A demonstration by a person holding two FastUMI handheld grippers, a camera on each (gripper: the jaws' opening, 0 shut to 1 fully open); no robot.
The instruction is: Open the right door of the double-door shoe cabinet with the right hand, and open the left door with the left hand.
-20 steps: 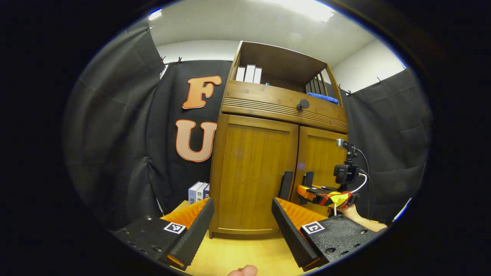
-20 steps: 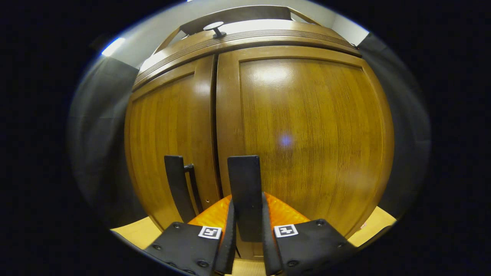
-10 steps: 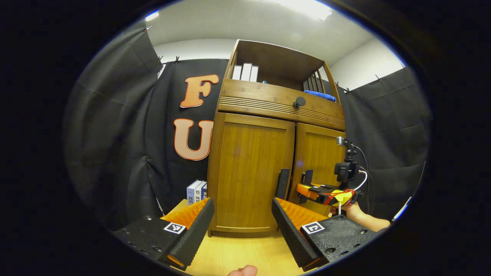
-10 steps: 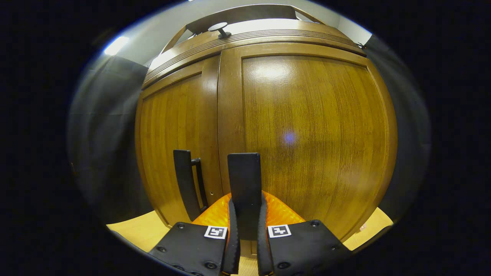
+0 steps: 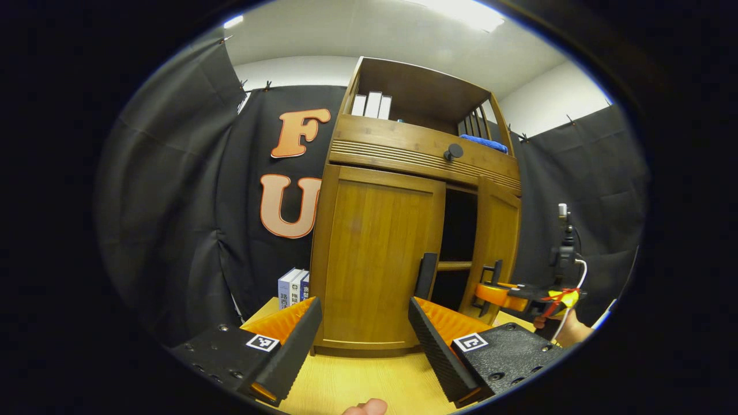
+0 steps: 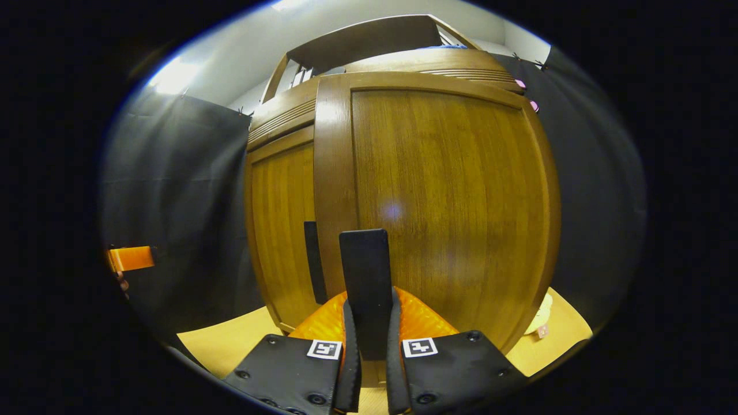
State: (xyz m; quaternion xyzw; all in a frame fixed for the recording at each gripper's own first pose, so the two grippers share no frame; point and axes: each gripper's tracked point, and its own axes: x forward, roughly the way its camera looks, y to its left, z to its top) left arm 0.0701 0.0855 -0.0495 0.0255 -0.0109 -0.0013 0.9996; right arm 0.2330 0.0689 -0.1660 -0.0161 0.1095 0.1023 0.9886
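Observation:
The wooden shoe cabinet (image 5: 346, 158) stands ahead on a pale wood surface. Its left door (image 5: 375, 253) is closed, with a dark bar handle (image 5: 426, 275) at its inner edge. The right door (image 5: 496, 236) is swung partly outward, baring a dark inside. My right gripper (image 5: 490, 282) is shut on that door's handle (image 6: 364, 271); in the right gripper view the door panel (image 6: 455, 196) is close ahead and the gripper (image 6: 370, 308) has the bar between its fingers. My left gripper (image 5: 363, 331) is open, short of the left door, holding nothing.
Some books (image 5: 291, 286) stand to the left of the cabinet's foot. Above the doors are a drawer knob (image 5: 453, 152), white books (image 5: 372, 105) and a blue cloth (image 5: 484, 143) on the shelf. Black cloth walls stand close on both sides. The left gripper's body (image 6: 130, 257) shows far left.
The right door has swung from closed to partly open, with my right gripper moving out and to the right with its handle. My left gripper has hardly moved.

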